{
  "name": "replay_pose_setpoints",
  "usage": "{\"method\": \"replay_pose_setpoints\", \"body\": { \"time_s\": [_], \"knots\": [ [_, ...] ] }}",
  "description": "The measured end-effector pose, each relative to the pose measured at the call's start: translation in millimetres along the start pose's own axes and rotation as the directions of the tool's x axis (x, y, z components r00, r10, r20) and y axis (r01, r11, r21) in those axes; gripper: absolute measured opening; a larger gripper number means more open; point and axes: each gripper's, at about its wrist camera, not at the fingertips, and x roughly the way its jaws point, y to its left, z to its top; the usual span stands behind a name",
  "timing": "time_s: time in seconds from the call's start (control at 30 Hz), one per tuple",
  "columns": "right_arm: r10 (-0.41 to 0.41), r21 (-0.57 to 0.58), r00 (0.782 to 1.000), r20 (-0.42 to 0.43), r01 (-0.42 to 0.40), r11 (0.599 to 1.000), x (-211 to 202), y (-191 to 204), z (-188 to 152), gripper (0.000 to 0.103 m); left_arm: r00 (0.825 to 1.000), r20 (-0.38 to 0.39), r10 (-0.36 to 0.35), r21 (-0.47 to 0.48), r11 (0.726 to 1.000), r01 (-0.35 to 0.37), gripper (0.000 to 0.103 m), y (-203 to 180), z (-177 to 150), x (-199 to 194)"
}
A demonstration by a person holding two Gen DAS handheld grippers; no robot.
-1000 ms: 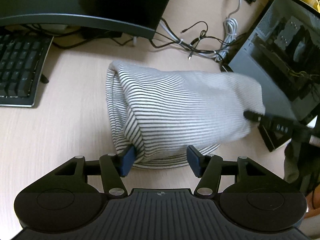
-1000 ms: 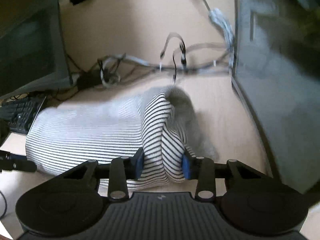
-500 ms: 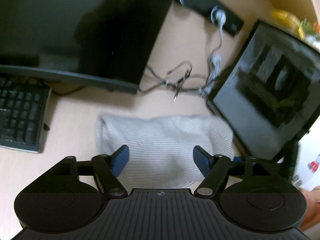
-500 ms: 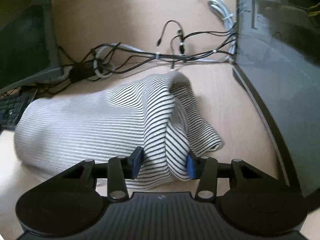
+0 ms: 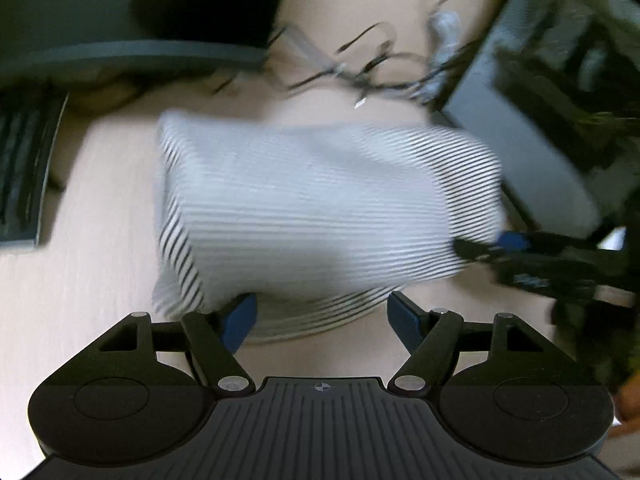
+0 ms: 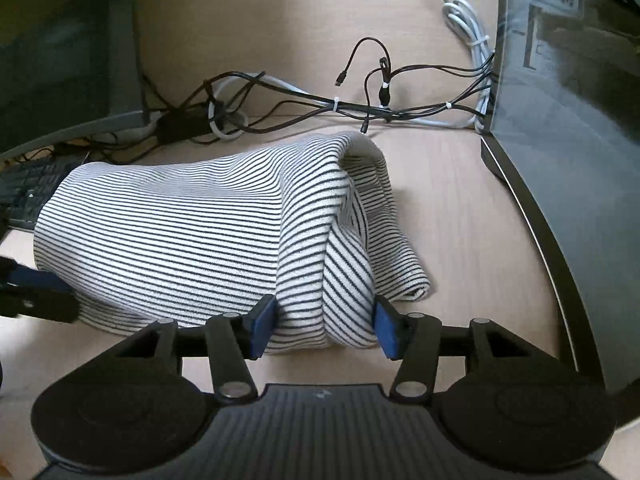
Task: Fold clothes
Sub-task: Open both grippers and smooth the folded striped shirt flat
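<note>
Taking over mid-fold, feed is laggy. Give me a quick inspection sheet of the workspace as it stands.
Surface: light wood desk, bare beside the garment.
Job's things: striped garment, bunched in a loose fold on the desk.
Clutter: nothing seen.
Grippers: right claw shut on a bunched fold; left claw open at the garment's near edge, view blurred.
Cables: black and white cables behind the garment, apart from it.
Surroundings: monitor left, keyboard below it, computer case right.

Striped knit cloth garment (image 6: 192, 232); matt wood-look desk (image 6: 460, 208)
</note>
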Motion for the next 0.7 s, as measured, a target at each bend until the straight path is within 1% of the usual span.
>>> {"method": "replay_pose_setpoints", "body": {
  "time_s": [0.03, 0.07, 0.13, 0.2, 0.27, 0.3, 0.37, 0.47, 0.53, 0.6, 0.7],
  "knots": [
    [-0.004, -0.005, 1.000, 0.000, 0.004, 1.000, 1, -1, 1, 0.051, 1.000, 0.027, -0.014, 0.021, 1.000, 0.013, 0.081, -4, 4, -7],
    [-0.008, -0.010, 1.000, -0.001, 0.008, 1.000, 2, -2, 2, 0.051, 0.998, 0.058, -0.018, 0.040, 0.999, 0.016, 0.087, -7, 7, -13],
    [-0.004, -0.012, 1.000, -0.005, 0.004, 1.000, 3, -3, 3, 0.051, 0.993, 0.115, -0.007, 0.066, 0.998, 0.000, 0.092, -10, 16, -22],
    [0.004, -0.017, 1.000, -0.006, -0.004, 1.000, 3, -3, 4, 0.051, 0.989, 0.148, 0.014, 0.061, 0.998, -0.023, 0.093, -9, 22, -21],
    [0.016, -0.016, 1.000, -0.002, -0.016, 1.000, -1, -5, 5, 0.051, 0.989, 0.139, 0.059, 0.024, 0.998, -0.063, 0.093, -1, 25, -9],
    [0.023, -0.009, 1.000, 0.003, -0.022, 1.000, -5, -6, 6, 0.051, 0.989, 0.121, 0.085, 0.002, 0.996, -0.086, 0.093, 3, 25, 1],
    [0.028, 0.004, 0.999, 0.028, -0.028, 1.000, -13, -10, 10, 0.051, 0.988, 0.098, 0.118, -0.010, 0.993, -0.117, 0.093, 8, 24, 13],
    [0.023, 0.008, 0.996, 0.089, -0.024, 1.000, -28, -13, 19, 0.052, 0.988, 0.079, 0.133, 0.007, 0.991, -0.134, 0.094, 11, 24, 22],
    [0.032, 0.015, 0.991, 0.133, -0.034, 0.999, -35, -15, 28, 0.055, 0.989, 0.071, 0.130, 0.001, 0.992, -0.130, 0.094, 15, 26, 24],
    [0.056, 0.017, 0.985, 0.161, -0.060, 0.998, -36, -15, 36, 0.061, 0.990, 0.068, 0.121, -0.018, 0.993, -0.120, 0.094, 17, 27, 27],
    [0.114, -0.014, 0.980, 0.164, -0.114, 0.993, -25, -2, 42, 0.066, 0.991, 0.067, 0.113, -0.033, 0.993, -0.111, 0.094, 18, 24, 26]
  ]
}}
